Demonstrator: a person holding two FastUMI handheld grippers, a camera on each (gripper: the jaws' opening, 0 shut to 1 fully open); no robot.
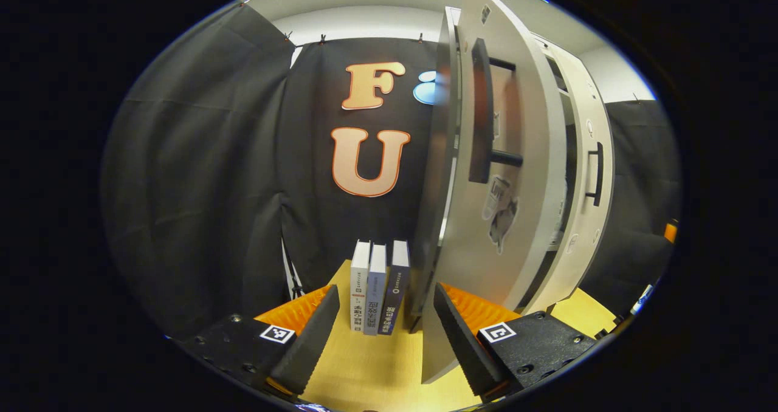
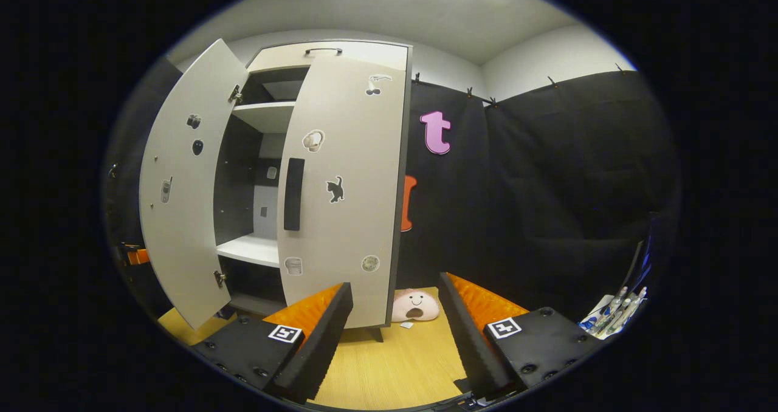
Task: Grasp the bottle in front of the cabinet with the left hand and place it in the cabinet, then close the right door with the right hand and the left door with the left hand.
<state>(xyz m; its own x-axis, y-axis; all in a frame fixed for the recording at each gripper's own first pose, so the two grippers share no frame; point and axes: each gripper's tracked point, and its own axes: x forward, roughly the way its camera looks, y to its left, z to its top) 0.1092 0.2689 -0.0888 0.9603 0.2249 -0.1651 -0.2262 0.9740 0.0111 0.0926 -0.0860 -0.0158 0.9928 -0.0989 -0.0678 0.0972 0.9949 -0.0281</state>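
Note:
The tall pale cabinet point(image 2: 328, 52) stands on the wooden table. Its right door point(image 2: 352, 157), with a black handle point(image 2: 293, 193), lies across the right half, shut or nearly so. The left door point(image 2: 182, 199) swings wide open, baring white shelves point(image 2: 252, 249). In the left gripper view that left door point(image 1: 516, 230) and its black handle point(image 1: 483, 114) loom close on the right. My left gripper point(image 1: 386, 290) is open and holds nothing; its right finger point(image 1: 456, 333) sits at the door's lower corner, contact unclear. My right gripper point(image 2: 396, 283) is open and holds nothing, low before the right door.
Three upright books point(image 1: 377, 287) stand on the table point(image 1: 364, 369) left of the cabinet. A pink plush toy point(image 2: 415, 305) lies by the cabinet's right foot. Pens point(image 2: 614, 312) sit at the far right. Black cloth walls close the booth all round.

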